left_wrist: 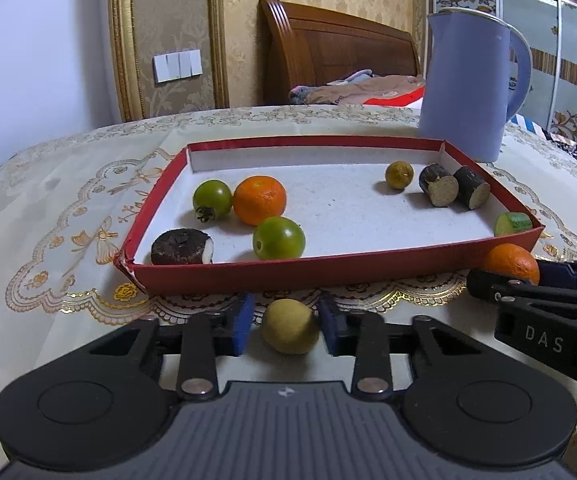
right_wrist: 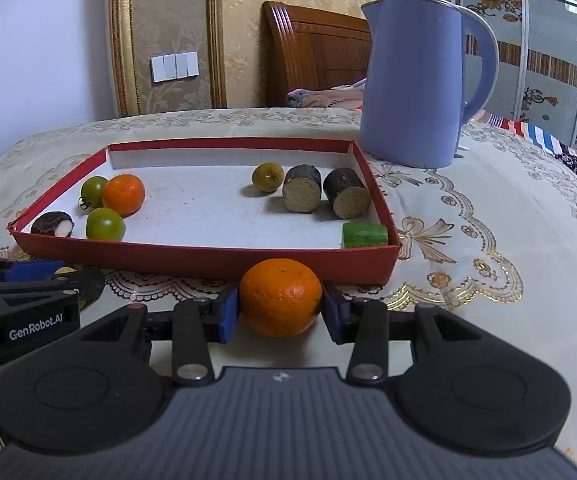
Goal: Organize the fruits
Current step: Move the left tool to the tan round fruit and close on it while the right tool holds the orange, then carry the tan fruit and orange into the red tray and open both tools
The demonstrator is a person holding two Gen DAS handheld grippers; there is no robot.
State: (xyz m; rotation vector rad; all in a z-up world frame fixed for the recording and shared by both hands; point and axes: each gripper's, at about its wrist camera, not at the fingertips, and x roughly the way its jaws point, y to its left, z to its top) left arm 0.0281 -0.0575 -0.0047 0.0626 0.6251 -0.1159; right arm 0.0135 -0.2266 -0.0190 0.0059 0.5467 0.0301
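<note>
Left wrist view: left gripper point(left_wrist: 286, 322) closed on small round yellow-green fruit point(left_wrist: 290, 326), low over embroidered cream tablecloth point(left_wrist: 48, 200). Fruit just short of near wall of shallow red cardboard tray with white floor point(left_wrist: 328, 270); tray directly ahead, beyond that wall.

Right wrist view: right gripper point(right_wrist: 280, 308) clamped on round orange mandarin point(right_wrist: 281, 296), blue pads point(right_wrist: 228, 312) pressed on both flanks, just short of the near wall toward the tray's right front corner.

Judged requirement for next move: lift clear of the near wall, then forward. No long axis on either fruit; approach angle free. Left gripper nearer left cluster, right gripper nearer right cluster.

Count inside tray:
- green tomatoes point(left_wrist: 212, 200): two
- second orange mandarin point(left_wrist: 259, 199): one
- dark round piece with white cut face point(left_wrist: 180, 246): one
- small olive-brown round fruit point(left_wrist: 399, 175): one
- dark cylinders with tan cut ends point(left_wrist: 438, 186): two
- green cucumber section point(left_wrist: 512, 224): one

Count outside tray: two held fruits; one pale blue kettle point(left_wrist: 468, 88) behind far right corner.
</note>
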